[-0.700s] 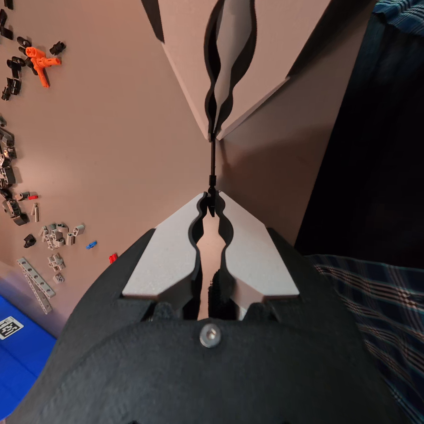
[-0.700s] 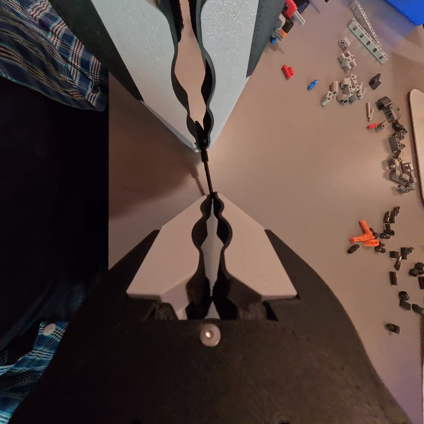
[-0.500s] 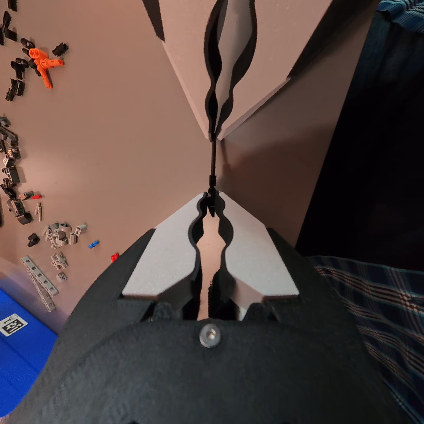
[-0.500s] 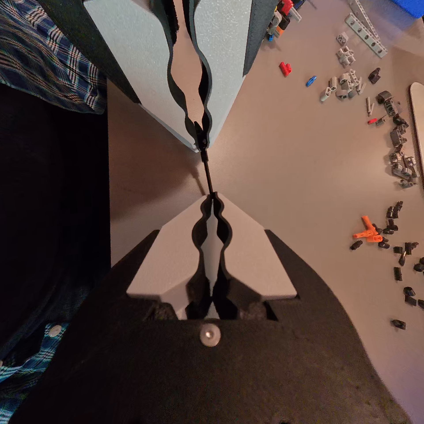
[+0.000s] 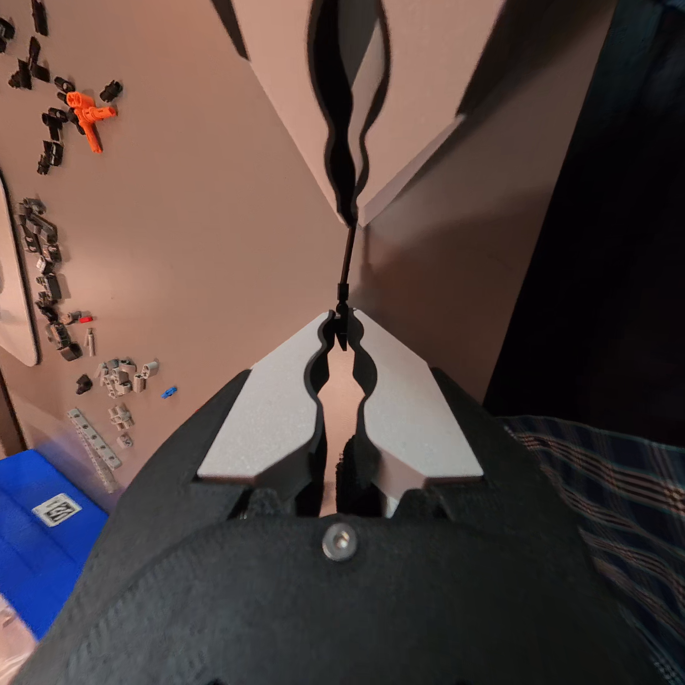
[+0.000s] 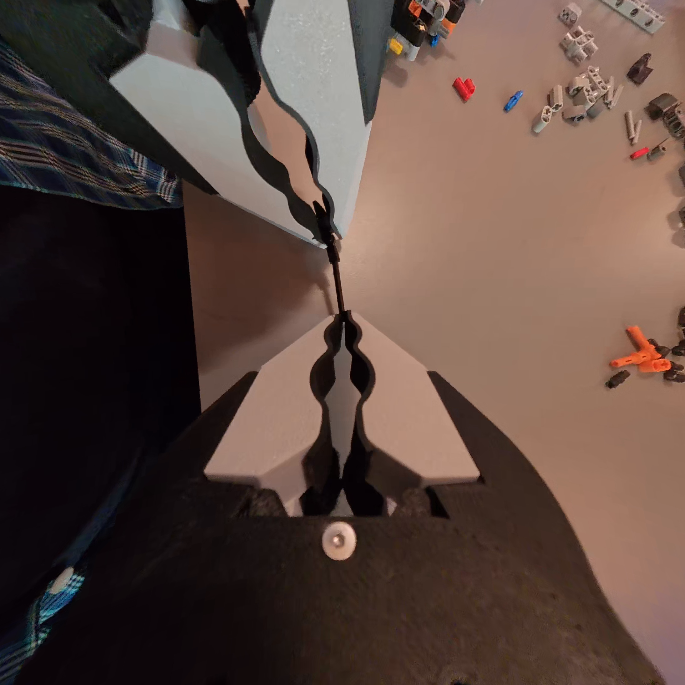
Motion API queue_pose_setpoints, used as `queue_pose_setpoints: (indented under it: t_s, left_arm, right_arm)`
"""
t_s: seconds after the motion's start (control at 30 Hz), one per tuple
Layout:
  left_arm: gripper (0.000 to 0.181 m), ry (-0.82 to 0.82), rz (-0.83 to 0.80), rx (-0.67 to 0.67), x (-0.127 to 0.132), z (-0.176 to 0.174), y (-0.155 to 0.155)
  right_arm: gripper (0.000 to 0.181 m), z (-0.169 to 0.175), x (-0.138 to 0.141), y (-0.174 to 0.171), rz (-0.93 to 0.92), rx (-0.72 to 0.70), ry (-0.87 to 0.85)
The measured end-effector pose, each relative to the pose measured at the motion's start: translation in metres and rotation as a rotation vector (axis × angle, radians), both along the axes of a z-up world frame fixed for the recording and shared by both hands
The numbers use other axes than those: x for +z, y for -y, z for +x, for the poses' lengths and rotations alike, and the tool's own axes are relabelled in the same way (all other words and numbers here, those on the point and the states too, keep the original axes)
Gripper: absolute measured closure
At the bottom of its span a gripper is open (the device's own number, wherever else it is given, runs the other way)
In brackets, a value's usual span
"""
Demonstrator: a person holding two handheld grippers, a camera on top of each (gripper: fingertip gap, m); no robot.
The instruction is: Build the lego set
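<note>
1. Here the left gripper [image 5: 341, 322] has its two fingers pressed together on a small black connector [image 5: 341, 330] at their tips
2. A thin black axle [image 5: 347, 255] runs out of that connector, slightly tilted, straight to the right gripper [image 5: 350, 218], which faces the left one tip to tip
3. In the right wrist view the right gripper [image 6: 343, 319] is likewise pinched closed on the near end of the axle [image 6: 338, 285], while the left gripper [image 6: 326, 231] grips the far end with the connector [image 6: 323, 222]
4. The axle is held in the air above the tan table [image 5: 207, 207], near the table's edge and the person's plaid sleeve [image 5: 608, 493]
5. Well apart from both grippers, loose parts lie on the table: an orange cross-shaped piece [image 5: 87, 115] among small black pieces [image 5: 50, 155], a cluster of grey connectors [image 5: 124, 378], a tiny blue pin [image 5: 169, 392], a tiny red pin [image 5: 86, 318] and a long grey beam with holes [image 5: 94, 437]
6. A blue bin [image 5: 33, 519] with a white sticker sits at the table's lower left corner in the left wrist view
7. In the right wrist view a red piece [image 6: 464, 88] lies near a partly built, multicoloured assembly [image 6: 422, 22] at the top edge
</note>
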State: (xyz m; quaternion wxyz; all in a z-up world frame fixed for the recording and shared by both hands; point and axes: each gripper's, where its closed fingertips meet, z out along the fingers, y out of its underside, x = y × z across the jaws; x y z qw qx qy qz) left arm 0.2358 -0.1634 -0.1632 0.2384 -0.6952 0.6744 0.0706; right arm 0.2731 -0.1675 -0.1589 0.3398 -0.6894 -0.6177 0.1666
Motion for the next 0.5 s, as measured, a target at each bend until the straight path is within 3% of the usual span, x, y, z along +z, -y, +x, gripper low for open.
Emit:
queue_pose_setpoints:
  t_s: [0.5]
  left_arm:
    - [0.176, -0.109, 0.053, -0.089, 0.0000, 0.0001, -0.0027]
  right_arm:
    - [0.181, 0.0007, -0.0024, 0.0015, -0.244, 0.039, -0.006]
